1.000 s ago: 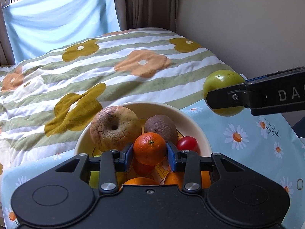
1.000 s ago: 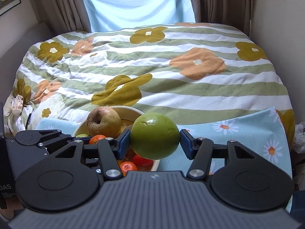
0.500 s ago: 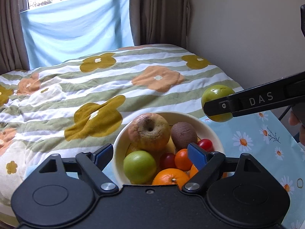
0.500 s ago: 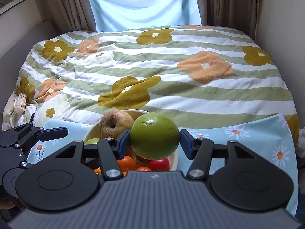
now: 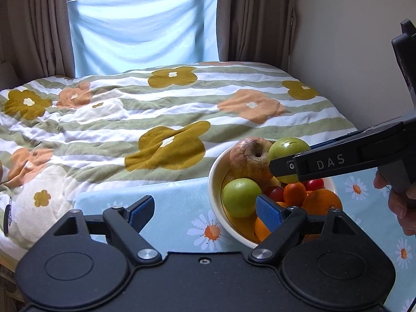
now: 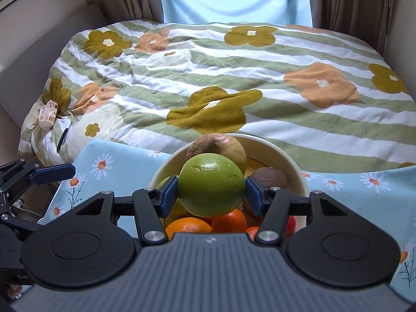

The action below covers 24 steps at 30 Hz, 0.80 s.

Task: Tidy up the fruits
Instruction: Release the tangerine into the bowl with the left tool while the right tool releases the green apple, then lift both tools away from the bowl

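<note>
Left tool (image 5: 204,212) now pulled back left of the bowl (image 5: 214,182), fingers wide apart, empty. Right tool (image 6: 211,195) still clamped on green apple (image 6: 211,184), now lowered over the fruit pile. Bed (image 6: 234,78) beyond.

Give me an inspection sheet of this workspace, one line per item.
Surface: blue daisy cloth beside a bed with a flowered quilt.
Job's things: bowl holding a wrinkled apple, a green apple, oranges, small red fruits and a brown fruit.
Clutter: small packet at the quilt's edge.
Grippers: right gripper shut on a green fruit over the bowl; left gripper open, empty.
Cables: nothing seen.
Surroundings: curtains, covered window, plain wall.
</note>
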{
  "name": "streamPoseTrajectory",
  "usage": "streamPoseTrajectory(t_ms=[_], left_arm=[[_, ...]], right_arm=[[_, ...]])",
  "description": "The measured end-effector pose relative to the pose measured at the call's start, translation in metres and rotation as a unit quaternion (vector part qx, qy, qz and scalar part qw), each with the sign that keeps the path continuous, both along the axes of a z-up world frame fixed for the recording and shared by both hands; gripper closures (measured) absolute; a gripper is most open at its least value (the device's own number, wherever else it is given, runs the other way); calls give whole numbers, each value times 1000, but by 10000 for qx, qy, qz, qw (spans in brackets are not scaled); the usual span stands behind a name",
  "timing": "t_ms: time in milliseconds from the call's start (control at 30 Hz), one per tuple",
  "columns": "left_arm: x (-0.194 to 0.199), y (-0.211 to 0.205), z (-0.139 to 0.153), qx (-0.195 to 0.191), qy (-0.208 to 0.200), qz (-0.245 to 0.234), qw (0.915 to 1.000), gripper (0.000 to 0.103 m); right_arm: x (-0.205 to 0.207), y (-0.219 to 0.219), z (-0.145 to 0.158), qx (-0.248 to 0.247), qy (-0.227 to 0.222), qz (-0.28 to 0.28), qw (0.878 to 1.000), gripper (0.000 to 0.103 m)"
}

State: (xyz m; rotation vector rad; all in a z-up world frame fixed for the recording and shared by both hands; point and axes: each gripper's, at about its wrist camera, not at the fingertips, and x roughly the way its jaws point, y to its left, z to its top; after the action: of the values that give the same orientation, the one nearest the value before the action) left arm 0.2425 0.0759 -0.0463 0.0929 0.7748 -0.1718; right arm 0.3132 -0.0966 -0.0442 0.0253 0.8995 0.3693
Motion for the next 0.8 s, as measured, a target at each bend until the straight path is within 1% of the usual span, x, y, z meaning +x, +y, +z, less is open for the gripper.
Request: streamPoseTrajectory(t_ms=[167,267,300,333,367,433,600,800], left_arm=[[-7,6,-5,29,31,91,9999,15],[-10,9,-7,61,41,106,9999,15],[-12,9,-8,71,45,114,9999,15],[-13,9,-8,77,49,121,9999,15],[-15,9,-7,84,47,131,9999,15],[-20,9,-3,87,8,153,9998,15],[-37,5,15,37,-146,186,9997,15],[-62,-5,37,0,-409,224,9989,15]], right_arm=[[0,9,-12,-58,31,84,9999,32],[-2,12,-16,-135,-53,124,9998,30],[-3,12,-15,-115,-133,178,9997,23],[-4,12,-13,-107,-206,205,9995,8],[-6,12,-11,-144,-277,168,9994,0],[-12,8,-4,-153,-446,74,9989,0],[-24,-5,14,0,-454,-94,9989,0],[-54,-16,44,10,-762,-138,9970,0]])
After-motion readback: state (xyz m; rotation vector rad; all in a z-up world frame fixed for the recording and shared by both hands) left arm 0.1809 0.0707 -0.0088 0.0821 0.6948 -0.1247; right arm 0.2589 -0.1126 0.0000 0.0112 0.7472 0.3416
